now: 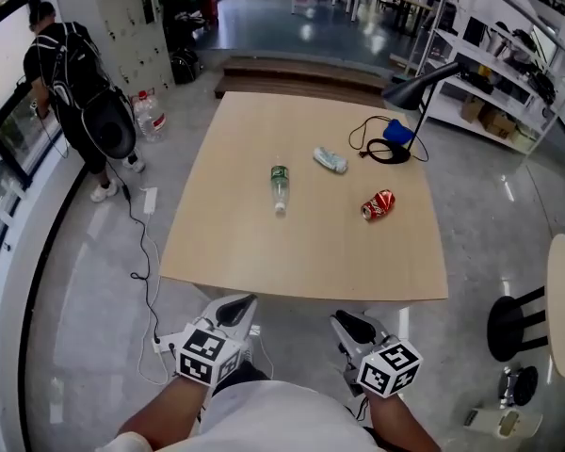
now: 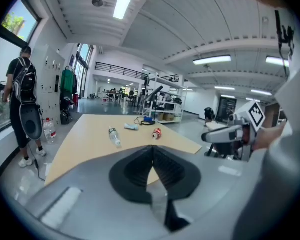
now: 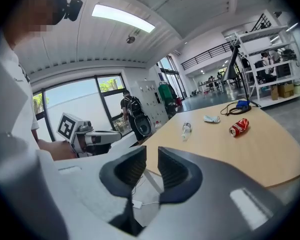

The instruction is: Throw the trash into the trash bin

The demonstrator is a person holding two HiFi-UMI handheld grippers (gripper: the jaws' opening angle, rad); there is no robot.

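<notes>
Three pieces of trash lie on the wooden table: a clear plastic bottle with a green label, a crumpled pale wrapper and a crushed red can. Both grippers hang short of the table's near edge, close to my body. My left gripper has its jaws together and holds nothing. My right gripper shows a narrow gap between its pads, with nothing in it. In the right gripper view the bottle and can lie far ahead. No trash bin is in view.
A black desk lamp and a blue object with a coiled cable stand at the table's far right. A person with a backpack stands at the left by the window. A power strip and cable lie on the floor; a stool stands right.
</notes>
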